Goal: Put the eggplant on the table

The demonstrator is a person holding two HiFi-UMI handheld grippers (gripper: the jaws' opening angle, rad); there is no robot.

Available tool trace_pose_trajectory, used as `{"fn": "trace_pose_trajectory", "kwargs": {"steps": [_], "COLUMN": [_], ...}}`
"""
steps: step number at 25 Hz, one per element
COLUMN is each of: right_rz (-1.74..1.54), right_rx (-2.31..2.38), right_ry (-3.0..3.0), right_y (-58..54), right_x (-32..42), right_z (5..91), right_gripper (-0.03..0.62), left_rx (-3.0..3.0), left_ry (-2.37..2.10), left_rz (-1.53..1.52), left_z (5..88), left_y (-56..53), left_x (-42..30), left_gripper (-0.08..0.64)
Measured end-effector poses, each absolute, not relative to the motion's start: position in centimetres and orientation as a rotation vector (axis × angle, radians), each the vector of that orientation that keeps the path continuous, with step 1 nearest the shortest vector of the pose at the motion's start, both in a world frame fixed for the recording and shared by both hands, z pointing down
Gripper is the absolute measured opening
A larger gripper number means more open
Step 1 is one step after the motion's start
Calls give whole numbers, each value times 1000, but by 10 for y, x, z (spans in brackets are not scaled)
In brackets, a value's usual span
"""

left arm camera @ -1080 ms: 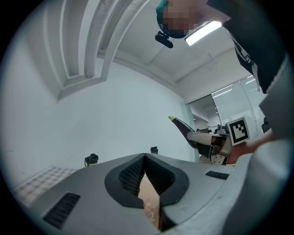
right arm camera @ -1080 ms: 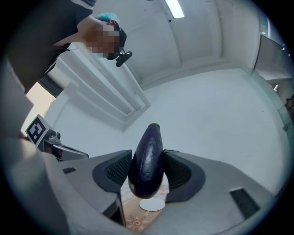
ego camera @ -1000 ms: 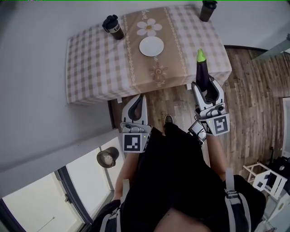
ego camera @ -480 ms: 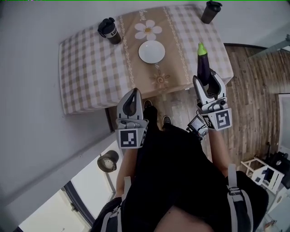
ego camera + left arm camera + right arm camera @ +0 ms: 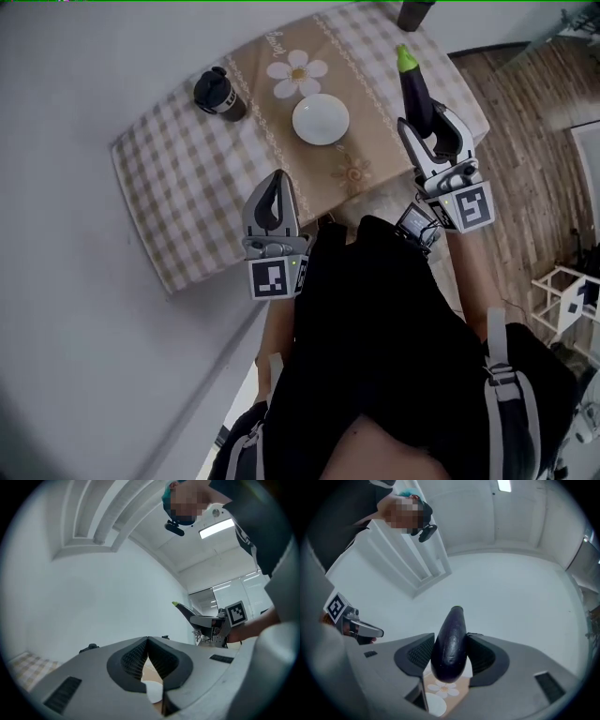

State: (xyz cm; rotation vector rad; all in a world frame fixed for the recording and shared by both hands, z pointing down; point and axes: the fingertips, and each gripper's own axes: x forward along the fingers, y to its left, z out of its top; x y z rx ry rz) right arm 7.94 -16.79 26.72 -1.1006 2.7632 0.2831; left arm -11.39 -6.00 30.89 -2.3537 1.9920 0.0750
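A dark purple eggplant (image 5: 415, 92) with a green stem end stands nearly upright between the jaws of my right gripper (image 5: 427, 127), which is shut on its lower part. It hangs above the right end of the checked table (image 5: 187, 169). In the right gripper view the eggplant (image 5: 450, 641) fills the gap between both pads, with the flowered runner below. My left gripper (image 5: 276, 183) is shut and empty over the table's near edge. The left gripper view shows the pads of that gripper (image 5: 148, 643) meeting, and the eggplant (image 5: 185, 611) off to the right.
A white plate (image 5: 321, 119) lies on the beige runner beside a daisy print (image 5: 297, 73). A black lidded cup (image 5: 214, 92) stands at the left, another dark cup (image 5: 412, 11) at the far right corner. Wooden floor (image 5: 534, 159) lies right of the table.
Both grippers have moved forward toward the table. The eggplant, earlier over the table's near right edge, now hangs over the cloth. The left gripper has reached the near edge.
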Motion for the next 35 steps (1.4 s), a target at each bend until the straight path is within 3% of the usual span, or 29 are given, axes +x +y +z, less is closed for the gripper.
{"fn": "trace_pose_trajectory", "kwargs": {"steps": [35], "right_rz": [566], "right_rx": [-1031], "right_ry": [2971], "right_y": [-214], "right_x": [13], "right_z": [299], "right_gripper": [225], "left_rx": [-2479], "left_ry": [1945], "left_rz": [10], "left_z": [359], "left_y": [-92], "left_x": [-146], "left_gripper": [-11]}}
